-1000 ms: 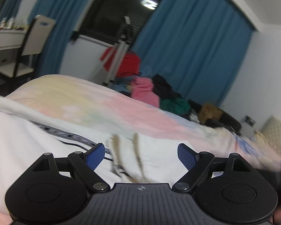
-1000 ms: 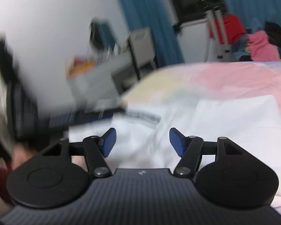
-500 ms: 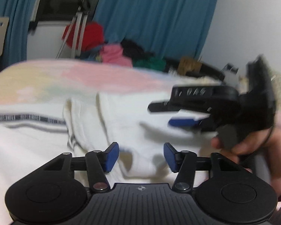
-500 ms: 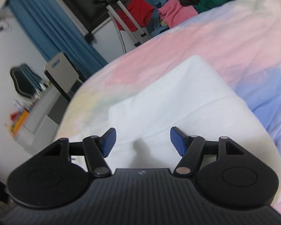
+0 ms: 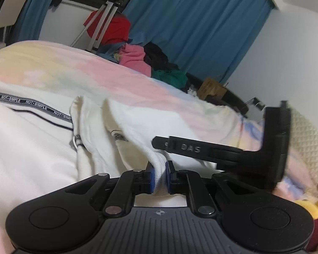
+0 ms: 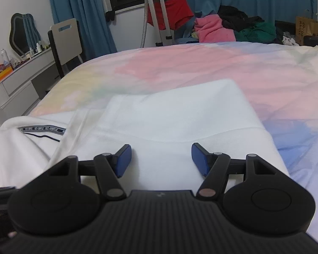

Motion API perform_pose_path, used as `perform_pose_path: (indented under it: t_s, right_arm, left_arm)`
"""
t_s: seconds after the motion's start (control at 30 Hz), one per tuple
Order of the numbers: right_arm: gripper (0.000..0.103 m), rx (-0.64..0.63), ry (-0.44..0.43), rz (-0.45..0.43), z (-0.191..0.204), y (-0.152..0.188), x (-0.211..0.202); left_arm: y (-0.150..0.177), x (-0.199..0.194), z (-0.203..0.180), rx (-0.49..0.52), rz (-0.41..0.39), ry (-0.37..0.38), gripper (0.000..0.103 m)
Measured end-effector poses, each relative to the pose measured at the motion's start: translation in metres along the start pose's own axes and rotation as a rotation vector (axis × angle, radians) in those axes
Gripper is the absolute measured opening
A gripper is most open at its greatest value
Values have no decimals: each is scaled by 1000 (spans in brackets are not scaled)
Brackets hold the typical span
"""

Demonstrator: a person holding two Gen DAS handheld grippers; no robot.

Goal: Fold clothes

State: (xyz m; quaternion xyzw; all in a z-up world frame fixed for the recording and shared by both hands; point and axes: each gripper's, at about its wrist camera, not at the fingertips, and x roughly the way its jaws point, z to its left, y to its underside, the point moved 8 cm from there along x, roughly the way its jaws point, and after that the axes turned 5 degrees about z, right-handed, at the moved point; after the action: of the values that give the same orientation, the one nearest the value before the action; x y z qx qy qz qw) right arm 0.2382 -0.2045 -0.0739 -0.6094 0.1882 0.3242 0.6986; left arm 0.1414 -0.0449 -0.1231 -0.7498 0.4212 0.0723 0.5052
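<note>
A white garment (image 5: 42, 148) with a black band reading NOT-SIMPLE lies on the pastel bed. My left gripper (image 5: 159, 177) is shut on a raised fold of the white garment near its edge. The right gripper's black body (image 5: 243, 152) shows just right of that pinch in the left wrist view. In the right wrist view my right gripper (image 6: 161, 158) is open, low over the flat folded part of the white garment (image 6: 169, 116), holding nothing.
The bed cover (image 6: 201, 65) is pink, yellow and blue. A heap of clothes (image 6: 222, 27) and a metal stand (image 6: 156, 10) are beyond the bed. A desk (image 6: 14, 78) and chair (image 6: 65, 40) stand at the left. Blue curtains hang behind.
My left gripper has closed onto a fold of the white garment; it was open before. My right gripper has come down level over the garment and stays open.
</note>
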Motion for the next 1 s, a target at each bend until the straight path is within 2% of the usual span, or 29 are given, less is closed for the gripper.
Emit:
perform_pose_path:
  t_s: [0.07,0.2,0.3,0.37,0.43,0.5,0.57,0.6,0.67,0.73,0.77,0.87,0.93,1.0]
  right_arm:
    - [65,-12,10,-6,-1,2,-8]
    - [65,-41,19,25,-3,12,-5]
    - [65,-65,35,25,-2,15,2]
    - [65,-65,34,24,-2,14,0]
    - [65,-63,32,21,-2,13,-3]
    - [65,-58,27,15,-3,13,-12]
    - [65,-52,23,9,-5,14,-23]
    - [65,-48,23,6,-5,14,-28]
    - [65,-47,25,-8,-5,13,-39]
    - [65,-43,30,-25,-5,12,-49]
    - [65,-37,32,-30,-6,12,-53]
    - [65,-28,36,-28,-6,16,-58]
    - [65,-35,39,-25,-4,17,-59]
    - [65,-52,41,-25,-1,17,-56]
  left_arm:
    - [10,-6,-4,-18,32,0,10]
    - [24,6,6,4,76,-77,10]
    - [25,14,11,36,73,-101,11]
    - [26,10,9,58,59,-104,17]
    - [26,4,7,83,55,-117,20]
    - [25,-5,6,81,44,-137,29]
    - [24,-19,9,61,29,-150,50]
    - [24,-27,12,40,21,-156,55]
    - [23,-45,26,-29,22,-202,79]
    - [24,-61,46,-125,27,-285,80]
    - [25,-71,55,-179,15,-291,81]
    - [27,-99,92,-392,-33,-298,88]
    - [28,-116,118,-539,-68,-307,88]
    - [28,-130,145,-708,-160,-254,88]
